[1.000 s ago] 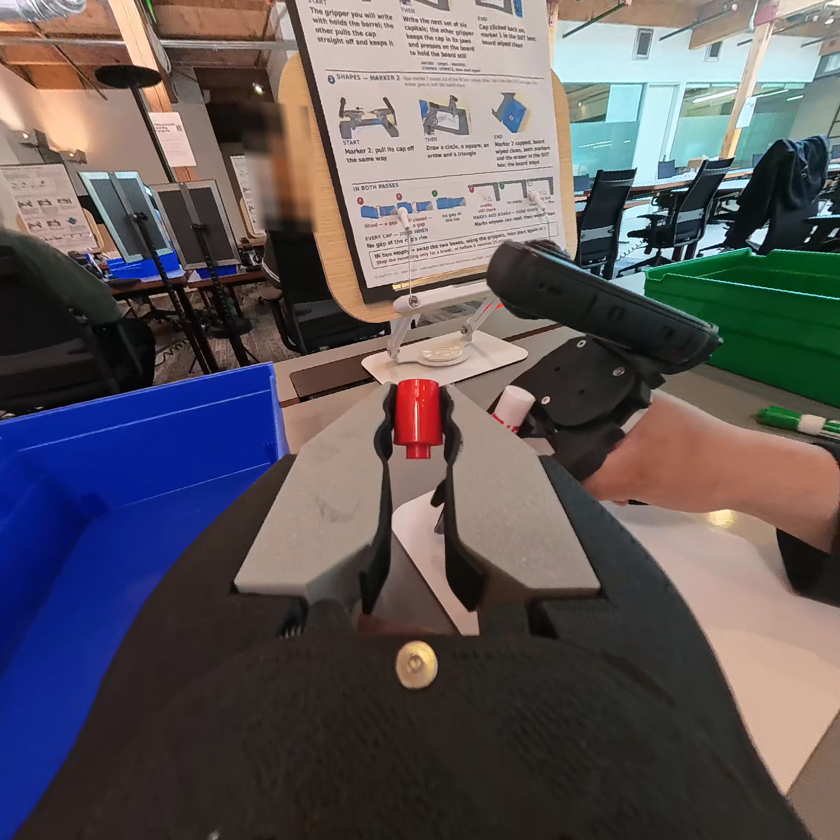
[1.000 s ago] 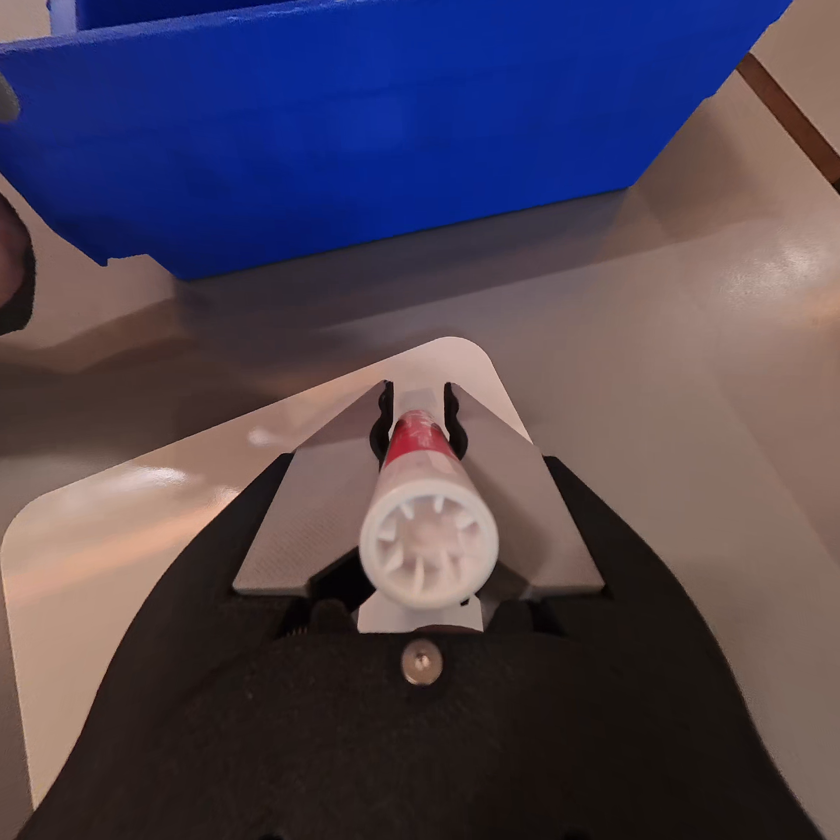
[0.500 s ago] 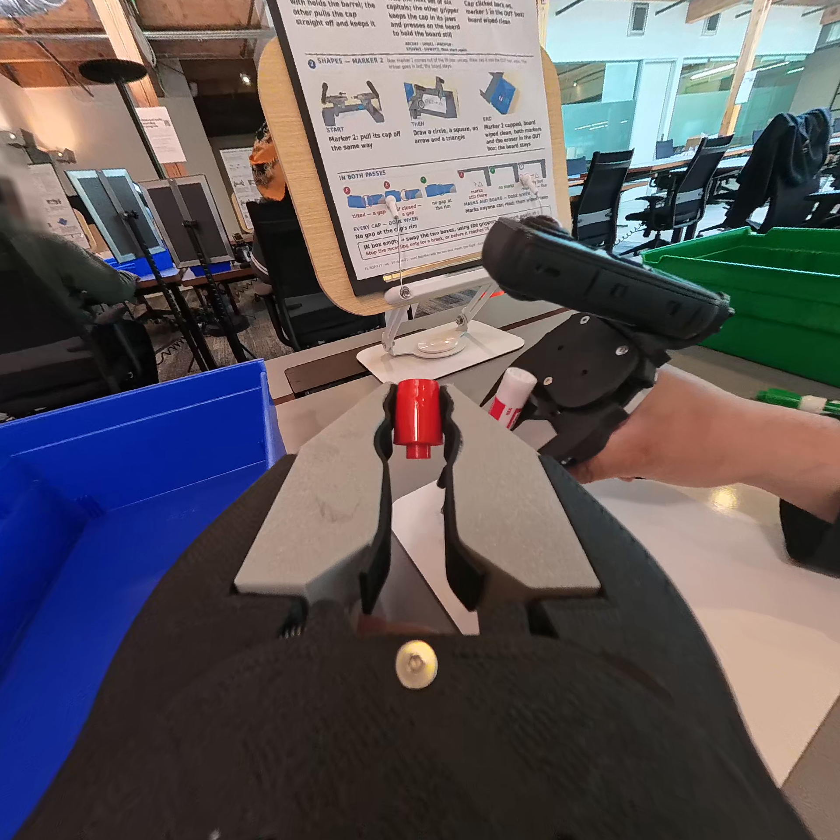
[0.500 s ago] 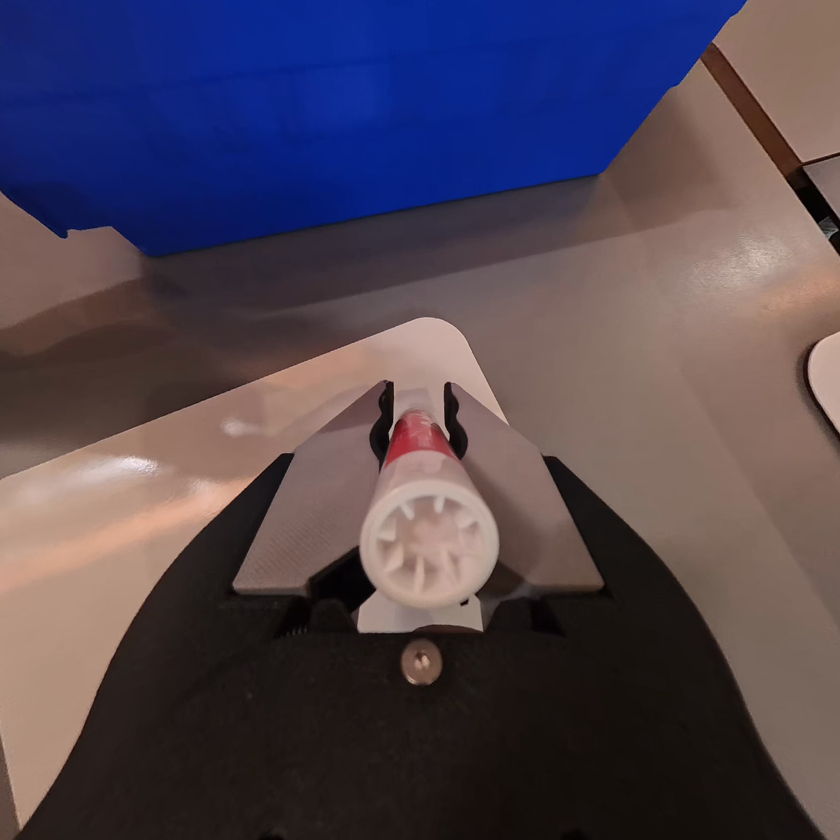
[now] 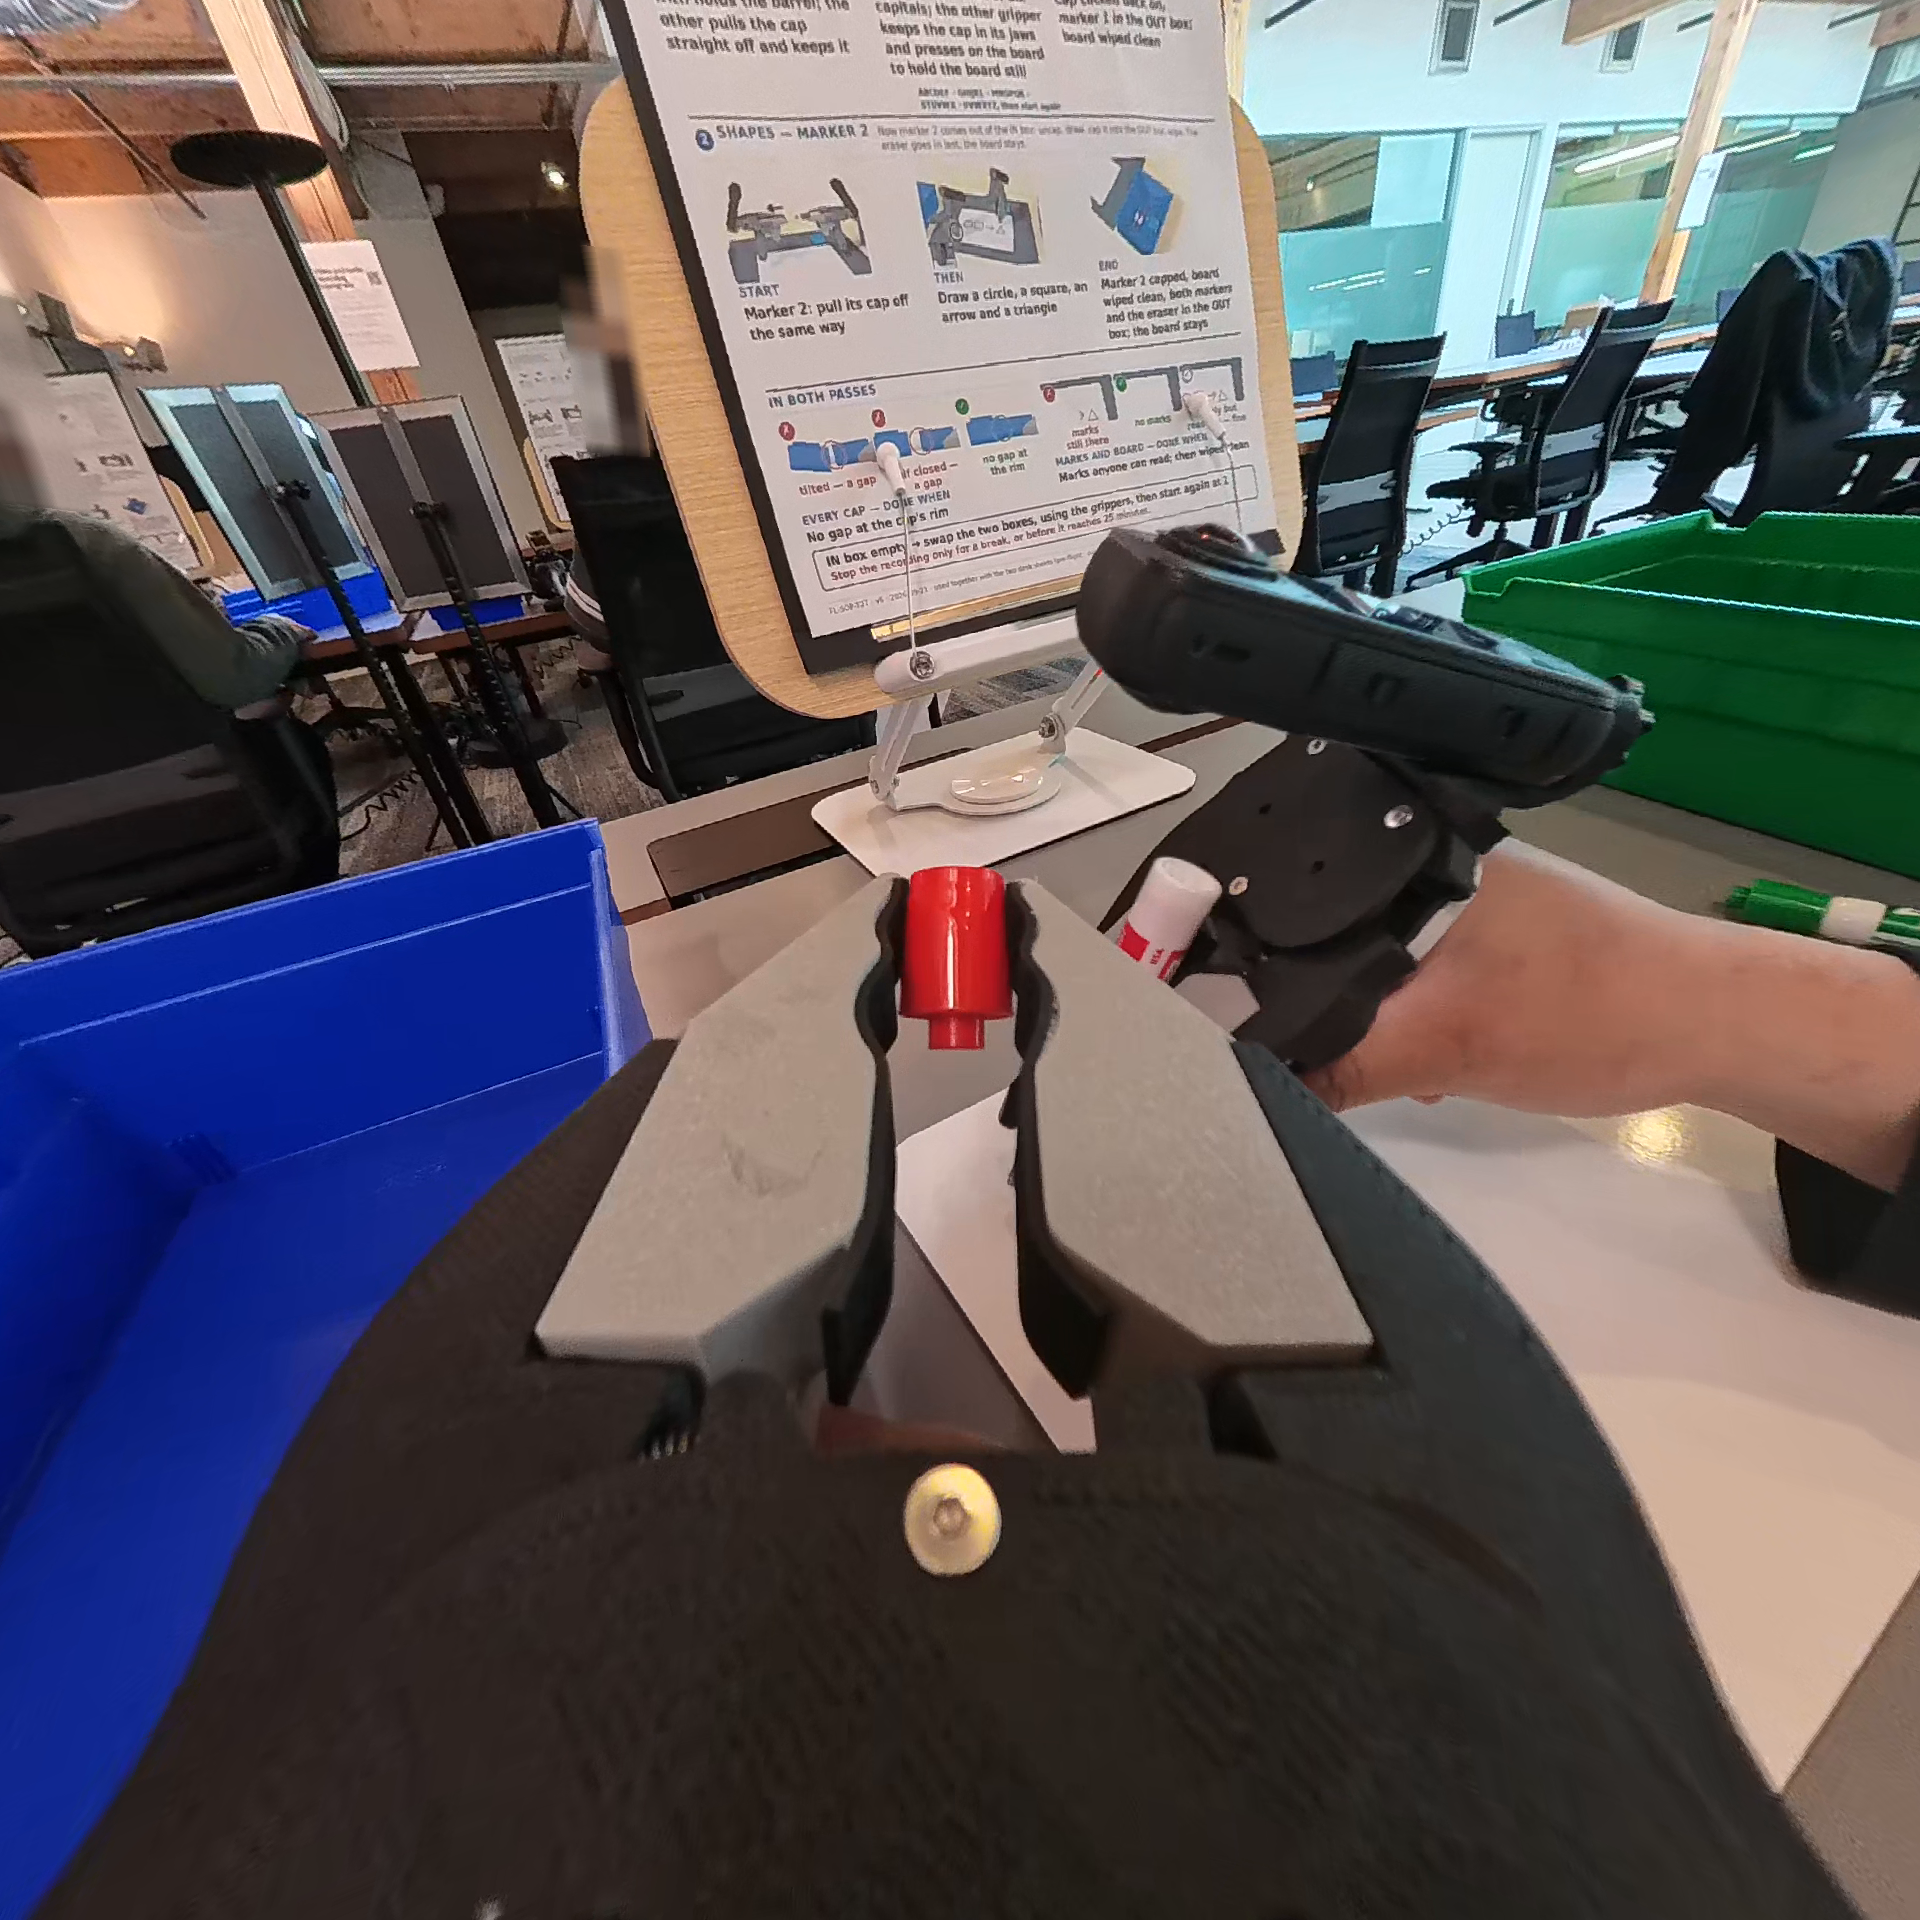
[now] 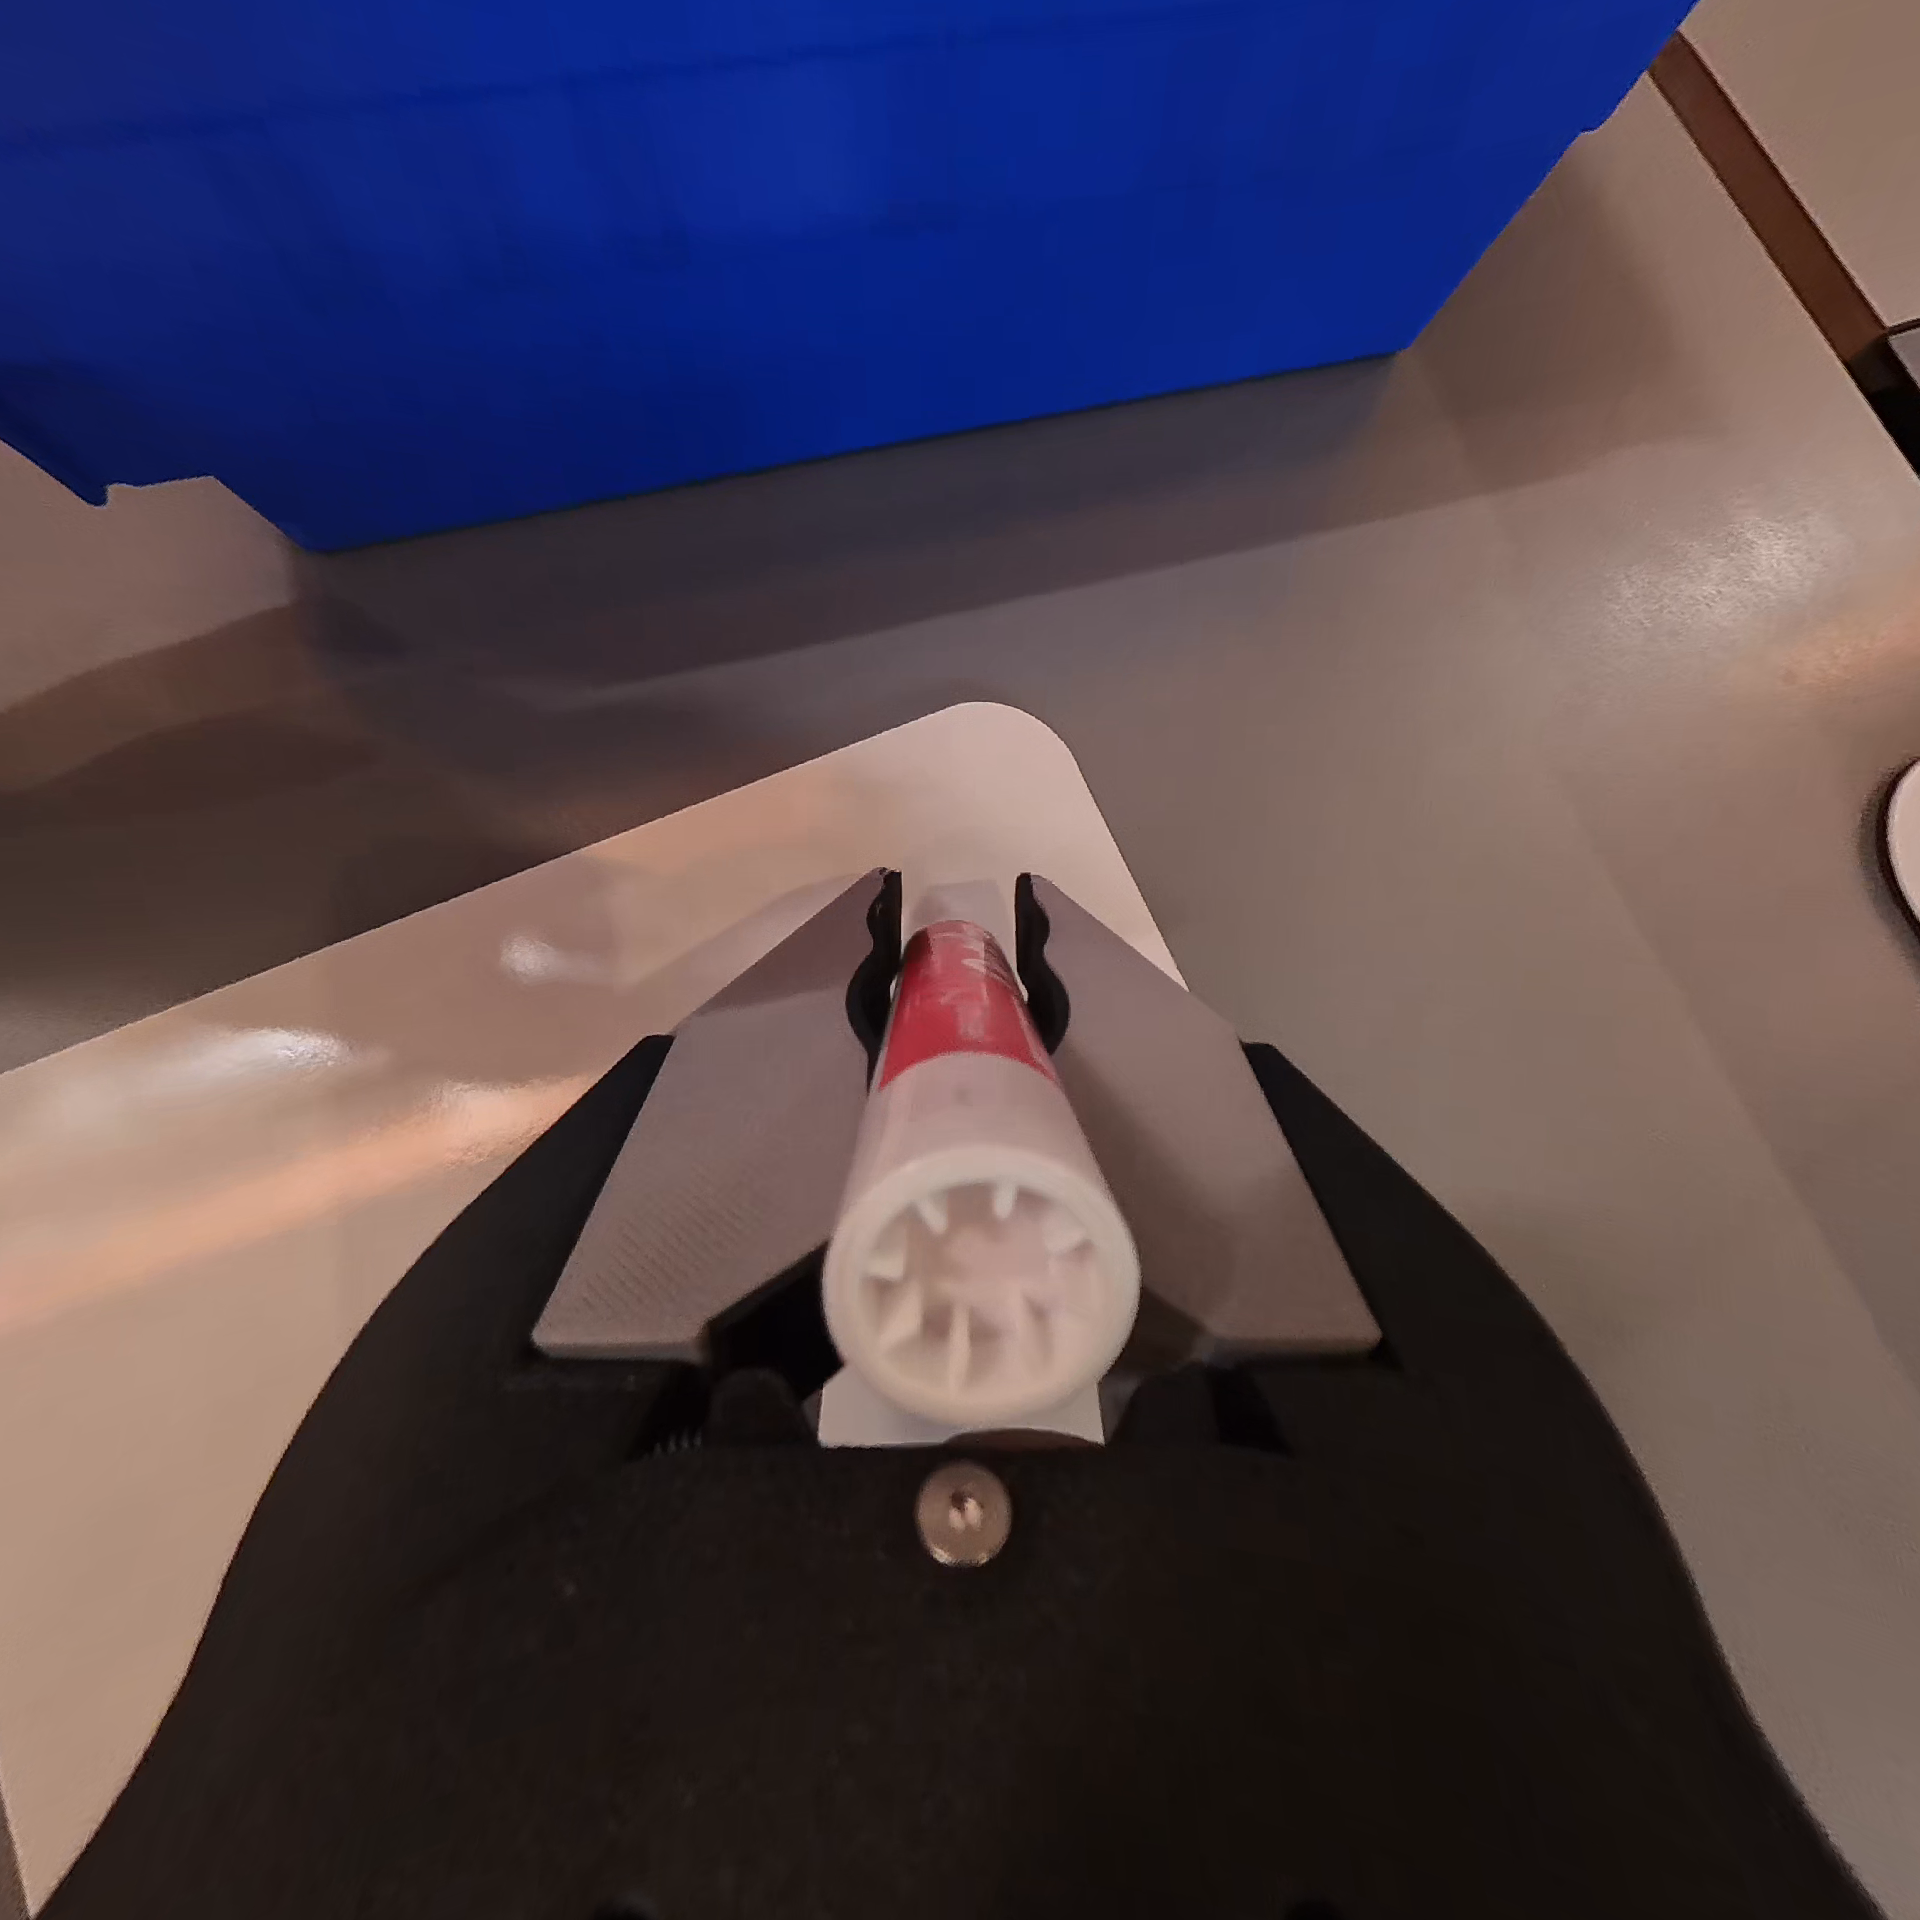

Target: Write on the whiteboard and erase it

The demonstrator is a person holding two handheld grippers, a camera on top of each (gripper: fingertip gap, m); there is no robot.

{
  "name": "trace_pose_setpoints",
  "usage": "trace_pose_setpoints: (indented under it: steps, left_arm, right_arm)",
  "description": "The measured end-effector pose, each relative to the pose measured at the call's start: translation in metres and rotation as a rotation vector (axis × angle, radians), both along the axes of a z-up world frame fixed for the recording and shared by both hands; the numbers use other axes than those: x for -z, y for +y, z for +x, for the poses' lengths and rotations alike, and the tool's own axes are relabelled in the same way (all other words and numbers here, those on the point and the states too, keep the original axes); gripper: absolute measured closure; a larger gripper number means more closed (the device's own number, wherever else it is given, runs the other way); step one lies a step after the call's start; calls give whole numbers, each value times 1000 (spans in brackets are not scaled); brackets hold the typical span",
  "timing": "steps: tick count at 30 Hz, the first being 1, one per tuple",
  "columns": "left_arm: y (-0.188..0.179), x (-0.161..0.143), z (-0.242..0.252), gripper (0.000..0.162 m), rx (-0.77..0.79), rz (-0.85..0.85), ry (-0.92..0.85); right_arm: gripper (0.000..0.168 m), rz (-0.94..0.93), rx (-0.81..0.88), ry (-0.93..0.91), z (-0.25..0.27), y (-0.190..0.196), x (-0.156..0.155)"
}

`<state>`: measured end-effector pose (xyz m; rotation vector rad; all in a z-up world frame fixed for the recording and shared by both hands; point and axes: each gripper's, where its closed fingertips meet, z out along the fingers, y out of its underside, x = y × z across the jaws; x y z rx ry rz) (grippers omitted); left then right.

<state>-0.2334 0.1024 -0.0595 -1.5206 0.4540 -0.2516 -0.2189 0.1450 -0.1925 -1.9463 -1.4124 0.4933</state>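
Whiteboard (image 6: 312, 1039) lies flat on bench (image 6: 1455, 831), just beside blue bin (image 6: 727, 260). R gripper (image 6: 956, 935) above board's corner, fingers clamped on red-banded marker (image 6: 961, 1091), tail twd camera. L gripper (image 5: 954, 966) fingers pinch red cap (image 5: 954, 956), near bin. Green bin (image 5: 1714, 665) w/ green marker (image 5: 1829, 920) far side.

The left gripper (image 5: 954, 971) is built from a matte black, grainy body, from which two grey wedge-shaped fingers (image 5: 748, 1153) with black wavy inner pads are extended; a silver hex screw (image 5: 952, 1519) is set at its centre. The right gripper (image 6: 956, 935) is made alike, and a dark cuff (image 5: 1844, 1231) is worn at the wrist behind it.
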Motion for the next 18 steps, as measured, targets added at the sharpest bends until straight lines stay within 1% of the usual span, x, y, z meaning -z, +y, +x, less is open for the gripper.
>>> trace_pose_setpoints:
  steps: [18]
  left_arm:
    - [0,1,1,146,3,-6,2]
  right_arm:
    - [150,-94,-18,-46,12,-15,4]
